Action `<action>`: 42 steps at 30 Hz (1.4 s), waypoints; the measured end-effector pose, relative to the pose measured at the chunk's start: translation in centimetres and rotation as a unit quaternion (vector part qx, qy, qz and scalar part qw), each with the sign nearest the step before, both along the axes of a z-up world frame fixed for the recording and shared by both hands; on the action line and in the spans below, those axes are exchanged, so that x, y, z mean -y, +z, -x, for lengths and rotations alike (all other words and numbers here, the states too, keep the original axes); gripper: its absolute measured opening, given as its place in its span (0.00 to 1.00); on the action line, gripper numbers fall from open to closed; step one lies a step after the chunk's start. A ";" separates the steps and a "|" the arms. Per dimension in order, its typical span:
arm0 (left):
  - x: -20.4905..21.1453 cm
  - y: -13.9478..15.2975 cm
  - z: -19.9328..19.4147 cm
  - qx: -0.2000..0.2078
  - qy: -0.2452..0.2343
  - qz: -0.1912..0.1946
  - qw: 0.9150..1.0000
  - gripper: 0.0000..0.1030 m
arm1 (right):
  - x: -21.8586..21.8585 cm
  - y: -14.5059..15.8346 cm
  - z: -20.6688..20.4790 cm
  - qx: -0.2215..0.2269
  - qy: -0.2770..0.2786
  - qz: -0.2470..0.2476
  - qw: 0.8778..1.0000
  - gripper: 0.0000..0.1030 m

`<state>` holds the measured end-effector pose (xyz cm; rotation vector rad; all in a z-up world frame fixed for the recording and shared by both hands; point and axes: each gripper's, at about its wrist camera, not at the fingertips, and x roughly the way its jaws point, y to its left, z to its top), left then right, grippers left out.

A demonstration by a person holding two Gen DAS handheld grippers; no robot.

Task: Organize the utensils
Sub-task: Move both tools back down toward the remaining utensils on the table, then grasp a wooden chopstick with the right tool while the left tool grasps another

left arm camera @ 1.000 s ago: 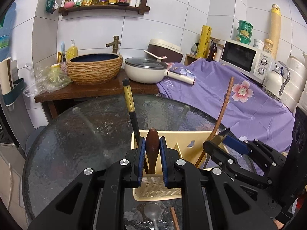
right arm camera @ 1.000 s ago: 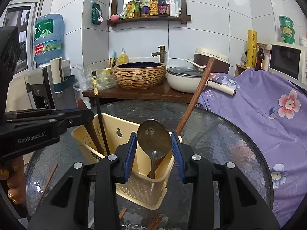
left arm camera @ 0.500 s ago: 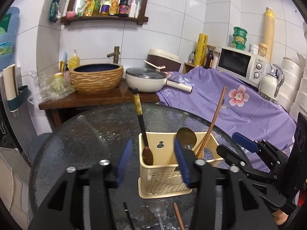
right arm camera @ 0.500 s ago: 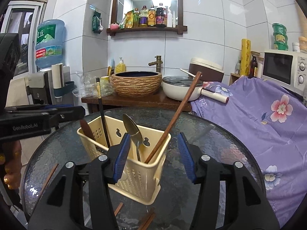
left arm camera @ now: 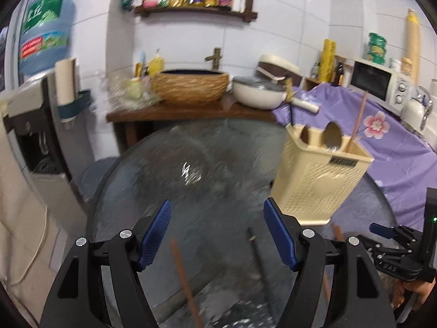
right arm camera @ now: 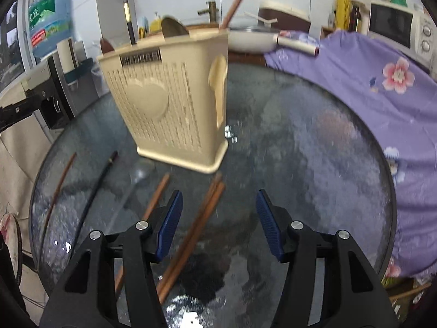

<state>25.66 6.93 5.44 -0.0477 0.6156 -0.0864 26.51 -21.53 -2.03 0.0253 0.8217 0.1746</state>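
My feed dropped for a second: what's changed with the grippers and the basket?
Both let go: the left gripper released a dark wooden handle, the right gripper a metal spoon, both left standing in the basket. Jaws just opened; grippers dropped toward loose chopsticks. Basket unmoved.

Against the white tiled wall stands a dark wooden side surface [left arm camera: 191, 114] carrying a woven-textured brown basin [left arm camera: 191, 87] and a cream lidded pan [left arm camera: 258, 93]. Above hangs a wooden shelf [left arm camera: 196, 12] crowded with bottles. A blue water jug [left arm camera: 45, 27] sits on a dispenser at the left. A white microwave [left arm camera: 378, 82] rests near the purple flowered cloth [right arm camera: 368, 90].
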 end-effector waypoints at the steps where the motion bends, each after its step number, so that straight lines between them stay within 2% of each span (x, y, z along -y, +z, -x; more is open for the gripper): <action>1: -0.7 -0.8 0.2 -0.011 0.008 -0.001 1.000 0.65 | -0.1 -0.4 0.1 -0.008 -0.001 0.003 1.000 0.54; 5: -2.6 -3.3 0.6 -0.050 0.028 0.008 0.998 0.64 | -0.3 -1.4 0.3 -0.025 -0.006 0.016 1.000 0.53; 8: -3.0 -4.7 0.8 -0.065 0.034 0.015 0.997 0.64 | -0.7 -1.9 0.2 -0.037 -0.006 0.015 0.999 0.50; 9: -2.9 -4.9 0.9 -0.068 0.033 0.016 0.997 0.64 | -0.8 -2.1 0.2 -0.041 -0.006 0.018 0.999 0.47; 20: -2.1 -6.1 1.3 -0.080 0.024 0.019 0.996 0.64 | -0.8 -2.8 0.1 -0.059 -0.009 0.037 0.997 0.44; 25: -2.1 -6.3 1.4 -0.082 0.023 0.018 0.996 0.64 | 0.4 -3.0 0.1 -0.066 -0.017 0.021 0.997 0.43; 32: -2.3 -6.9 0.8 -0.092 0.033 0.006 0.995 0.64 | 0.2 -2.8 -0.8 -0.074 -0.027 0.019 0.997 0.30; 38: -2.0 -7.3 -0.1 -0.105 0.034 -0.008 0.994 0.57 | -0.5 -2.7 -2.3 -0.081 -0.025 0.023 0.996 0.17; 42: -1.4 -7.7 -1.0 -0.115 0.030 -0.021 0.993 0.51 | -1.0 -2.6 -3.1 -0.084 -0.023 0.022 0.996 0.16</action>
